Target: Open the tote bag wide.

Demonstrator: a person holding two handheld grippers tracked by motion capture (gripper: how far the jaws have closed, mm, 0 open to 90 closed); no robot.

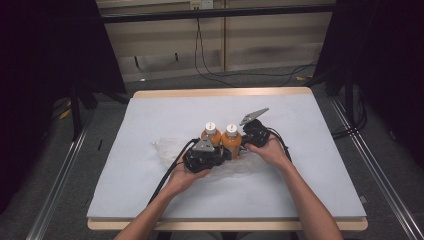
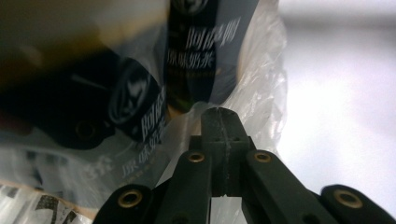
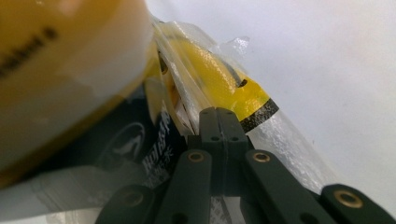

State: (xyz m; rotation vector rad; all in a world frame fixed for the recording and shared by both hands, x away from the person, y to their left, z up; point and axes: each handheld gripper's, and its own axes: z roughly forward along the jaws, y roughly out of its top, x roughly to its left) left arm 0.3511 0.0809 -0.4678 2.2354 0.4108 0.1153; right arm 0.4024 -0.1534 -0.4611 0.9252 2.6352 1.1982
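The two bottles [image 1: 221,138], orange with white caps, stand upright and touching each other near the middle of the desk [image 1: 150,115], inside a clear plastic bag [image 1: 167,150] that spreads out toward nine o'clock and six o'clock from them. Your left tool [image 1: 222,152] sits at about seven o'clock of the bottles, its jaws pressed together on a fold of the bag film, right against the dark label of the left bottle [image 2: 210,42]. Your right tool [image 1: 243,145] comes in from about four o'clock, jaws likewise closed together, pinching the bag's film beside the right bottle [image 3: 60,70]. Your hands [image 1: 272,150] hold both tools low, close to the desk's pale cover. A cable [image 1: 167,175] trails from the left tool toward seven o'clock.
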